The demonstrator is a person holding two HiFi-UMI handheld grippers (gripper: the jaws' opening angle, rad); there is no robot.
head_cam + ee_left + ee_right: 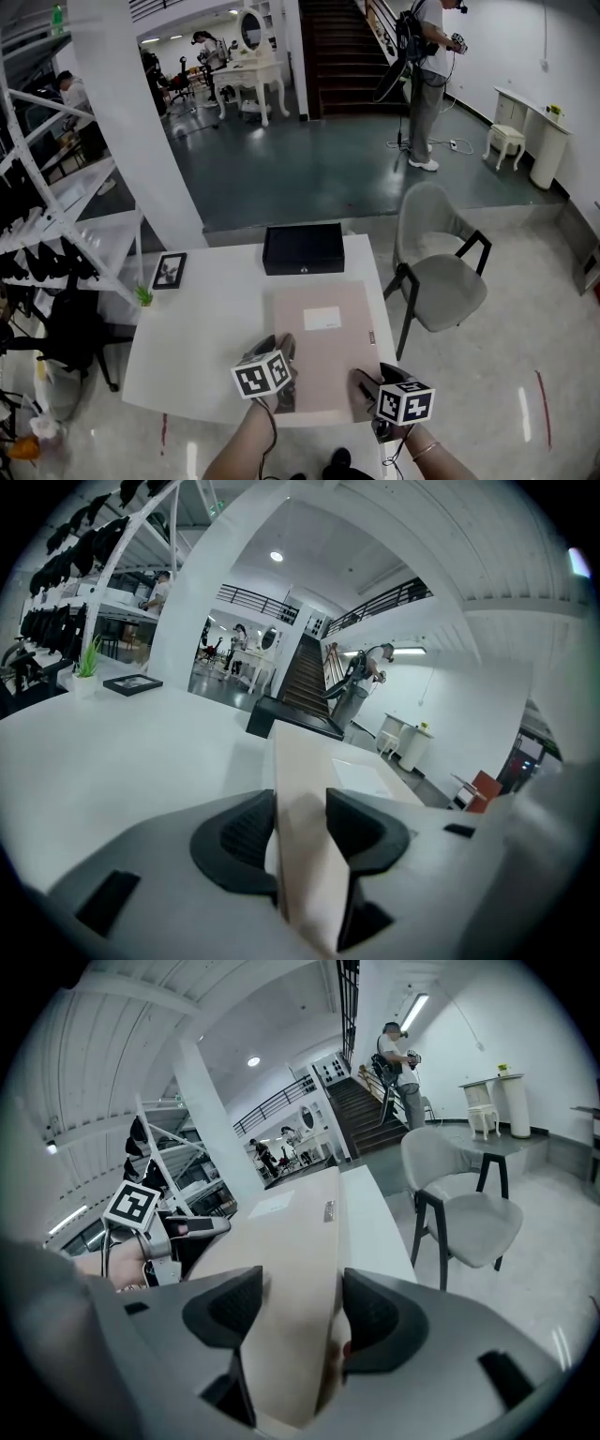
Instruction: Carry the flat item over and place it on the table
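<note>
Claws, both clamped on the same thing. The left claw (pixel 284 345) pinches the near left edge of the flat item (pixel 323 361), a pale pink, board-like panel. In the left gripper view the panel fills the gap and the pads press on both faces. The right claw (pixel 364 380) has the near right corner the same way, a pad against either face.

The flat item lies over the near right part of the white desk (pixel 206 328), its long side running away from the person. A white label (pixel 322 319) sits on its upper face toward the far end. That far end looks down on the desk; cannot tell whether the near edge rests or is held just clear.

Beyond the far end is a black box (pixel 303 248), near but apart. A framed picture (pixel 169 271) and a small green plant (pixel 143 296) stand at the desk's left edge. A grey chair (pixel 441 272) is beside the right edge, and a white shelving rack (pixel 56 216) is off to the left. Far back, a person (pixel 427 66) stands by a dark staircase (pixel 342 47).
</note>
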